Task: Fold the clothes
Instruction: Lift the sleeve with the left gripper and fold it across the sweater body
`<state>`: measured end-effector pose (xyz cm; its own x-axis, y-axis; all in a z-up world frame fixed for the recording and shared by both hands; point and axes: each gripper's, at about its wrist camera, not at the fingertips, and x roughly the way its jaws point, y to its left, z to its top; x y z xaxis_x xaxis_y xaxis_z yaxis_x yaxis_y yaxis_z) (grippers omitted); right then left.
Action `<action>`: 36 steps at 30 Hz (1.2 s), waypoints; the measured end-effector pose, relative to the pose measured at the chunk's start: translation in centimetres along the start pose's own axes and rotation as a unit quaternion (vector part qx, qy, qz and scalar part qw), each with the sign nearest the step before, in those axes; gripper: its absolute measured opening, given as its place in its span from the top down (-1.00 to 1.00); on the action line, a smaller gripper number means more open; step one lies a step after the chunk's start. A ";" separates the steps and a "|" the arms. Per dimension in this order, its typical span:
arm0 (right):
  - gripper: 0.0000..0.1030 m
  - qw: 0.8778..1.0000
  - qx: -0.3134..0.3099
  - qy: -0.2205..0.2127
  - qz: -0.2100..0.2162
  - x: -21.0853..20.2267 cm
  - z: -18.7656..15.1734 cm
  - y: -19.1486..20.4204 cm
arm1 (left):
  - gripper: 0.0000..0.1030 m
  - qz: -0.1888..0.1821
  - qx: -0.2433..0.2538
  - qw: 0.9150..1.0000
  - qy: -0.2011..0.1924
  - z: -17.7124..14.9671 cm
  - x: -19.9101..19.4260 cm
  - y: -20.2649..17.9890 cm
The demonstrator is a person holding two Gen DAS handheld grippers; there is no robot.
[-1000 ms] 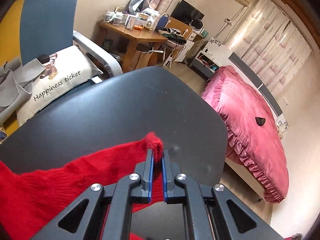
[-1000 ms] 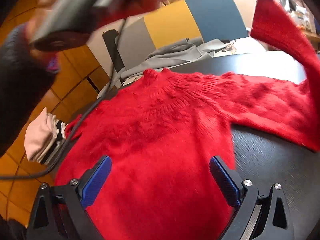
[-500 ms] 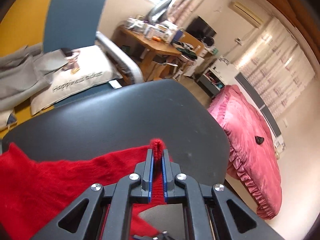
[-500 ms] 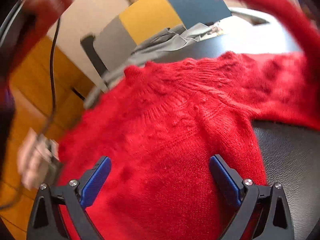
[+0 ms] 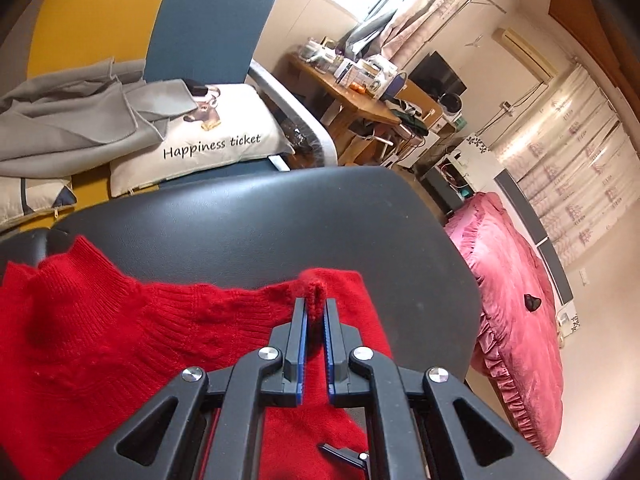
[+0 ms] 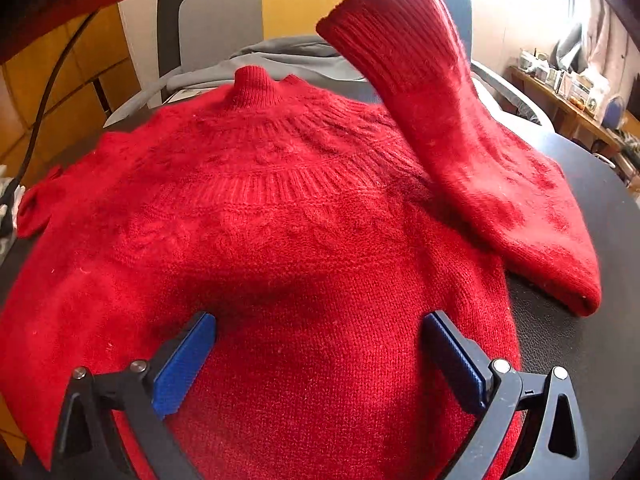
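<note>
**One sleeve coming in, the rest still to fold**

We have the red sweater (image 6: 304, 240) lying flat on the black table (image 6: 592, 344), collar away from us. Our left gripper (image 5: 314, 312) pinches the sleeve cuff (image 6: 384, 12) and holds it lifted over the chest. Our right gripper (image 6: 320, 344) hovers wide over the body, holding nothing. We judge the folding barely begun: this sleeve is not yet laid down, and the other sleeve and the body remain unfolded.
</note>
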<state>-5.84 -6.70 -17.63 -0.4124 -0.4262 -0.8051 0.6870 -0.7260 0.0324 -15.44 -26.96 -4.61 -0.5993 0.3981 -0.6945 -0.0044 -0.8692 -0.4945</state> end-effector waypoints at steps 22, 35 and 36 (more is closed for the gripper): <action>-1.00 1.000 -0.001 -0.005 0.002 0.4 0.2 0.2 | 0.89 0.051 -0.123 0.989 -0.061 -4.6 -11.4 13.5; -1.00 1.000 -0.002 -0.004 0.002 0.6 0.6 0.3 | 0.89 0.027 -0.225 0.972 -0.066 -10.7 -14.0 21.3; -1.00 1.000 -0.002 -0.004 0.001 0.6 0.6 0.3 | 0.90 0.029 -0.230 0.970 -0.065 -11.2 -14.0 21.9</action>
<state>-6.27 -7.50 -17.80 -0.4154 -0.4324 -0.8003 0.6900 -0.7231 0.0325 1.81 -48.28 -11.50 -0.6843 0.2857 -0.6709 0.3727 -0.6537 -0.6586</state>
